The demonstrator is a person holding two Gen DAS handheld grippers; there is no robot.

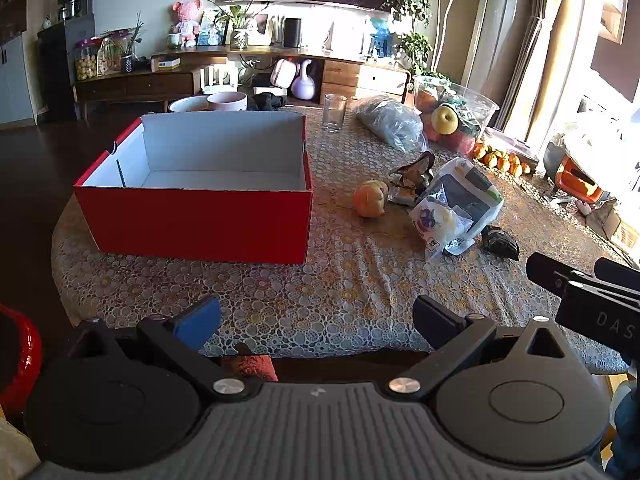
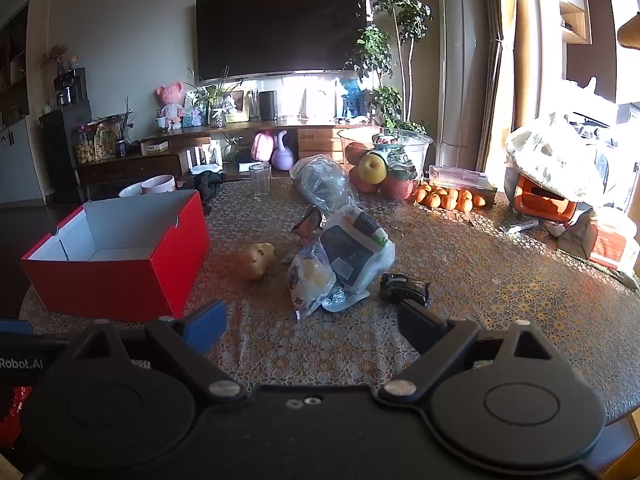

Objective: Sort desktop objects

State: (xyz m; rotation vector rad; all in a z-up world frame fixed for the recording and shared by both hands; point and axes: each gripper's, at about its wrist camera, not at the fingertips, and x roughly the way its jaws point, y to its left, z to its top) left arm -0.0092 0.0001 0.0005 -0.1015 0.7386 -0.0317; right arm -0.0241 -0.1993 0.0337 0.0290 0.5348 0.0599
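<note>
Both pairs of jaws stood wide apart with nothing between them: the left gripper (image 1: 316, 322) hung over the near edge of the worktop (image 1: 352, 280), and the right gripper (image 2: 312, 326) hung just beside it, over the same patterned cloth. An open red box (image 1: 192, 220) with a white inside sat on the left part of the worktop, with nothing seen in it. To its right, apart from it, lay a small yellowish toy (image 1: 370, 198), and just beyond that a crumpled dark wrapper (image 1: 412, 176). A white plastic packet (image 1: 456, 204) lay touching the wrapper, and a small black object (image 1: 500, 242) lay just beside the packet's near corner, close ahead of the right gripper's right finger. Farther back stood an empty drinking glass (image 1: 334, 112), a clear bag (image 1: 390, 124), and a clear bowl of fruit (image 1: 456, 116), with small oranges (image 2: 448, 198) on the worktop beside the bowl.
</note>
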